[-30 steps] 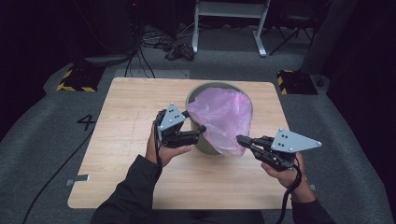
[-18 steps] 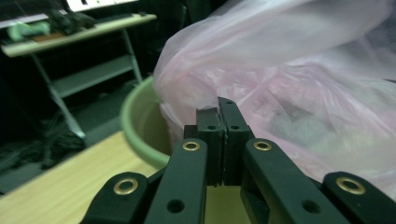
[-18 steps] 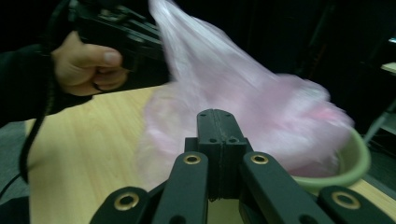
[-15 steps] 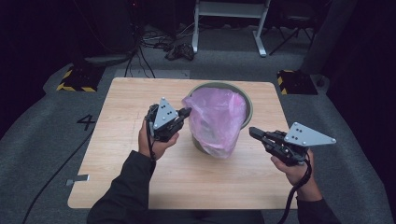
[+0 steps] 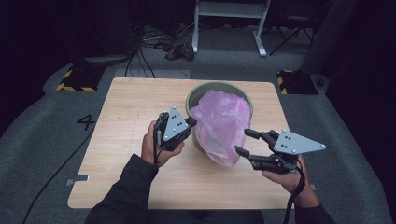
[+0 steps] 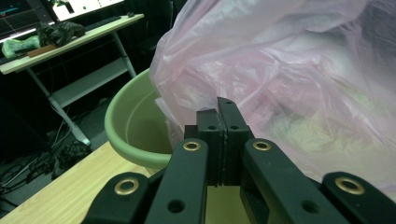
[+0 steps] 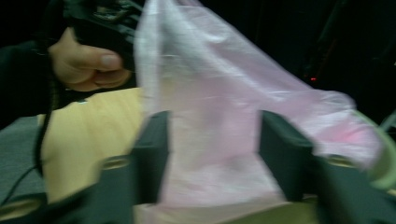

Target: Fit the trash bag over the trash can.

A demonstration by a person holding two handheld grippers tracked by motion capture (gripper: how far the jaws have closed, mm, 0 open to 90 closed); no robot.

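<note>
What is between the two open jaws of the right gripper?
The pink bag hangs between the jaws of the right gripper, as the right gripper view shows. The jaws stand wide apart and do not yet pinch it.

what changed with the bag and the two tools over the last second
The right tool, jaws open, swung out to the right and came back to the thin pink plastic bag, which has been drawn further over the near rim. The left tool stays shut on the bag; the green round basin has not moved.
</note>
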